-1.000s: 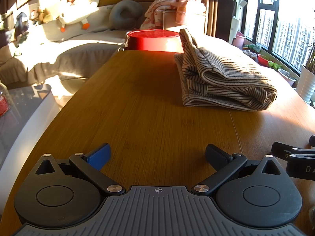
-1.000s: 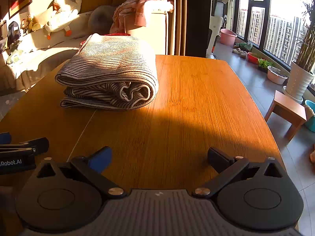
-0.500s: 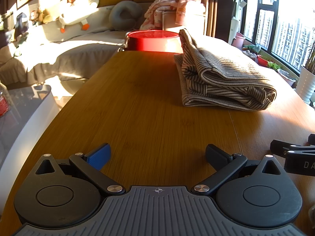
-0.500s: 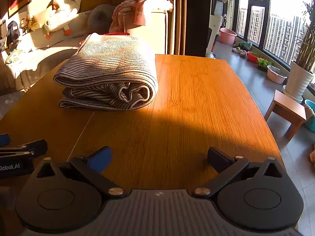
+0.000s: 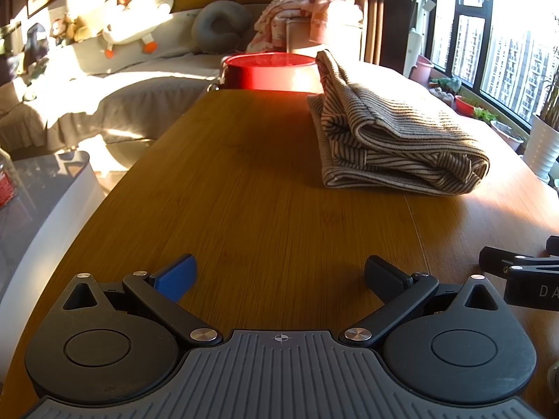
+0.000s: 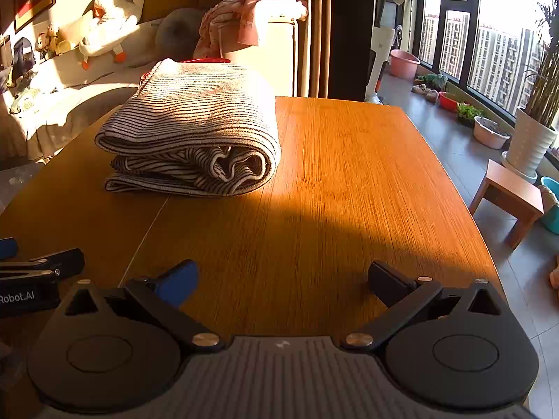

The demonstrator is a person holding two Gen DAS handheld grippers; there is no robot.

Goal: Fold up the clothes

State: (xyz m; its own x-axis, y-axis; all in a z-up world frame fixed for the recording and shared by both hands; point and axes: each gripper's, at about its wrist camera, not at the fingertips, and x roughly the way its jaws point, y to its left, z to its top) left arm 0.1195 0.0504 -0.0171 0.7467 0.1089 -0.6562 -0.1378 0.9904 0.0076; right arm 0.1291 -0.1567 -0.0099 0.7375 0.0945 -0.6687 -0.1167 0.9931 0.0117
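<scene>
Table (image 5: 265,209) fills the middle of both views, a bare wooden top with a seam running up its length. Behind it, in the upper left of each frame, sits a sofa (image 5: 146,80) in sunlight, and at the table's far end a red tub (image 5: 270,76).

Shirt (image 6: 195,136), striped, lies already folded into a thick bundle: upper right in the left wrist view (image 5: 394,139), upper left of centre in the right wrist view, straddling or just beside the seam. Its rolled edge faces the right gripper, with a loose inner layer curling out of the roll.

Left gripper (image 5: 279,274) sits at the bottom of its frame with jaws spread wide and nothing between them. Right gripper (image 6: 283,277) is the same, wide apart and empty. Both are well short of the bundle and low over the wood; each shows at the inner edge of the other's view.

The folding looks finished or close to it, so the step in hand is probably tidying or clearing the bundle. To do it well, come in level from both short ends, slide the lower fingers under the bottom layer, and close on the whole stack together. Pinching only the top layer would likely unroll it. Tuck the curling inner layer first if neatness counts.
</scene>
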